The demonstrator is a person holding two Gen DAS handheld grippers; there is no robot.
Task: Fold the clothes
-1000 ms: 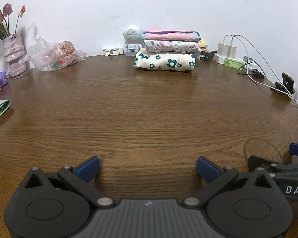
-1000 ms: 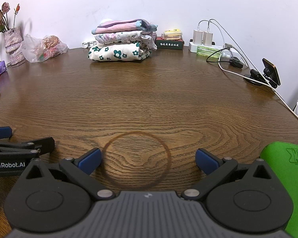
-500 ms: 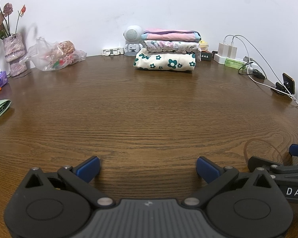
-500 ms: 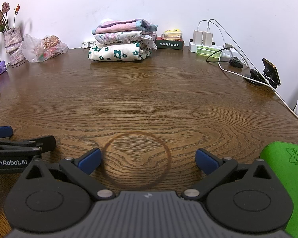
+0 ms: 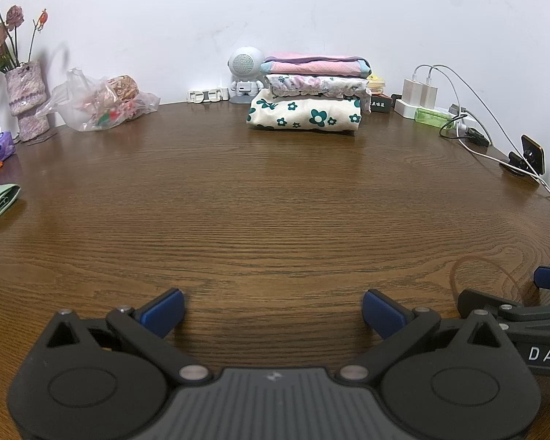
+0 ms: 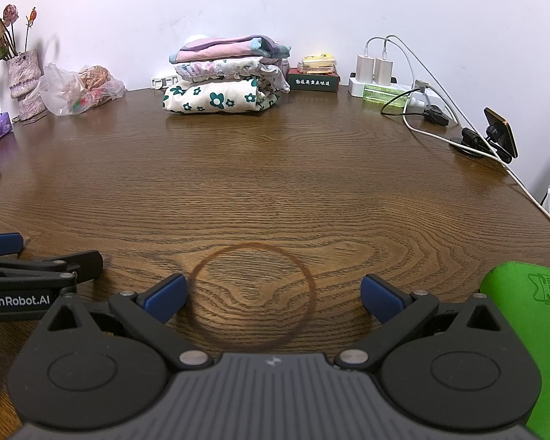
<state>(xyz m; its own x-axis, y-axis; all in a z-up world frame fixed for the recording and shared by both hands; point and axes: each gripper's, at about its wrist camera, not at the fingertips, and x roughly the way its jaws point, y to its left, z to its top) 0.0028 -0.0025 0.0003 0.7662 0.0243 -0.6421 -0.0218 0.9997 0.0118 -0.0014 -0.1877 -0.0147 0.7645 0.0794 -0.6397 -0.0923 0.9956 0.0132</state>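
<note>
Currently, left gripper [image 5: 273, 308]: jaws spread, empty, low over brown wooden table [image 5: 275, 201]
Right gripper [image 6: 273, 299]: jaws spread, empty, just beside left gripper
Stack of three folded garments [image 5: 310, 97]: far table edge, well apart from both grippers

Right tool [image 6: 271, 299] spread wide over wooden table [image 6: 311, 183], folded clothes stack [image 6: 223, 77] far back

The left gripper [image 5: 272, 310] is matte black, with a ribbed grey centre plate stamped with a small pale logo. Two round black discs flank that plate, each topped by a triangular cut-out. Silver rivets [image 5: 192, 370] pin the black link arms, which end in blue pads [image 5: 163, 310]. The right gripper [image 6: 273, 299] is built alike — same discs, rivets and blue pads. Seen beside the plate from the other camera, one side panel reads "GenRobot.AI" in white, the other "DAS".
</note>
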